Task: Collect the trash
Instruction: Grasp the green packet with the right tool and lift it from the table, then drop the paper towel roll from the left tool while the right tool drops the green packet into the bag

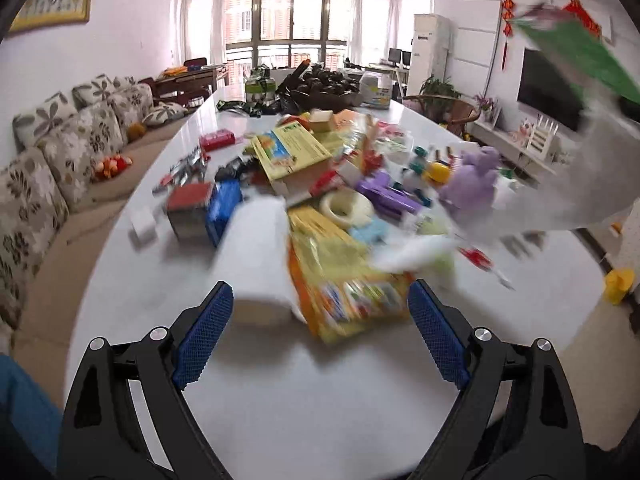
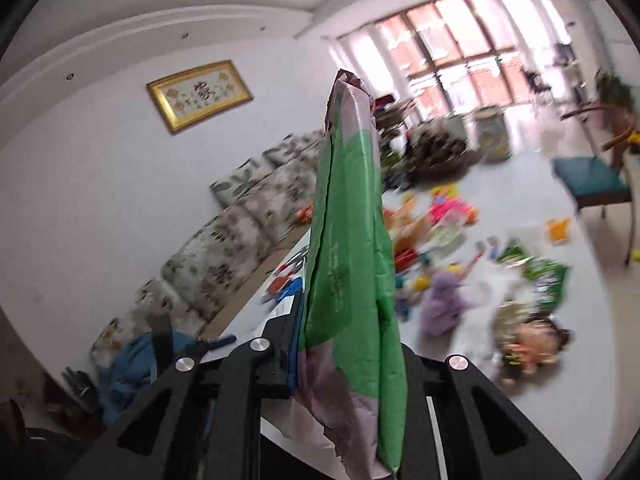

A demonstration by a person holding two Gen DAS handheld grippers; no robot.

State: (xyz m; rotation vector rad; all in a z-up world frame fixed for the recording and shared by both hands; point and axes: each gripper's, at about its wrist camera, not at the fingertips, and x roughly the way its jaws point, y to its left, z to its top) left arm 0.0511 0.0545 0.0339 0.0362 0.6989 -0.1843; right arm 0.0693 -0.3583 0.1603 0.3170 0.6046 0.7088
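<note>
The right gripper [image 2: 344, 344] clenches one green wrapper [image 2: 352, 248]. The left gripper [image 1: 320, 312] has its fingers spread, empty. Lots of mess waits on the bench [image 1: 320, 392].

White walls, a floral sofa [image 1: 60, 152] along one, bright windows [image 1: 292, 20] at the far end.
</note>
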